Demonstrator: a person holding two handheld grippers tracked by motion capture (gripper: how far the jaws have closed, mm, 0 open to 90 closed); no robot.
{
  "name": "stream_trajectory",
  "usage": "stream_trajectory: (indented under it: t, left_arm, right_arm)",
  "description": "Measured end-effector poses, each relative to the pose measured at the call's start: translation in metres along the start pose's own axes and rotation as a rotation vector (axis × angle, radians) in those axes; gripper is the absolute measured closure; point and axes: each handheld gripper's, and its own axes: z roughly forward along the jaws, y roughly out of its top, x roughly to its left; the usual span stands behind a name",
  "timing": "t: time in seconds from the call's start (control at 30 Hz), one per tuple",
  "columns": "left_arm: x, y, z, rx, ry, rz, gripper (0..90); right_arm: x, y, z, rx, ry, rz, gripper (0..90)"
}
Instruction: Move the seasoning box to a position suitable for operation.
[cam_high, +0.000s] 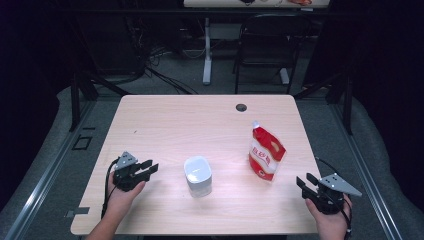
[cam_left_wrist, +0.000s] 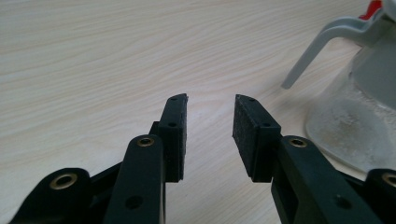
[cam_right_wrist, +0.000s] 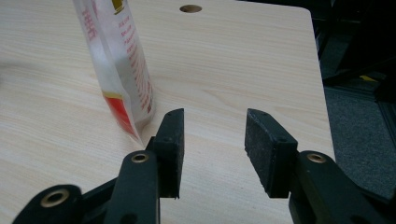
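The red and white pouch (cam_high: 266, 154) stands upright on the right side of the wooden table (cam_high: 165, 120), just left of and beyond our right gripper (cam_high: 306, 183), while a white lidded container (cam_high: 198, 175) with a pale flip handle sits near the middle, to the right of our left gripper (cam_high: 150, 168). Both grippers rest near the table's front edge with jaws apart and nothing between them. We judge the pouch soft, crinkly and fairly light, prone to buckling or tipping, so we would pinch its flat upper part near the spout; the container looks rigid and smooth, best gripped across its body.
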Motion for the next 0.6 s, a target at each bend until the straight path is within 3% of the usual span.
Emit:
stream_trajectory:
  t: [0.1,0.13,0.27,0.37,0.47,0.6]
  left_arm:
    - [-0.004,0.002,0.004,-0.001,-0.007,0.013,63.0]
    - [-0.007,0.005,0.007,-0.007,-0.047,0.013,66.2]
    - [-0.013,0.01,0.011,-0.009,-0.081,0.029,70.3]
    - [-0.021,0.013,0.018,0.006,-0.073,0.065,70.5]
    - [-0.028,0.017,0.024,0.025,-0.091,0.096,74.5]
    - [-0.032,0.021,0.03,0.028,-0.1,0.109,81.1]
  right_arm:
    - [0.0,0.0,-0.001,0.0,-0.001,0.002,57.8]
    - [0.001,0.001,0.0,-0.002,0.001,0.002,57.7]
    - [0.003,0.001,0.001,0.002,0.005,-0.013,57.3]
    - [0.004,0.002,0.002,-0.008,0.012,-0.01,57.3]
    - [0.004,0.003,0.004,-0.006,0.016,-0.005,57.2]
    - [0.006,0.004,0.008,0.002,0.028,-0.016,57.0]
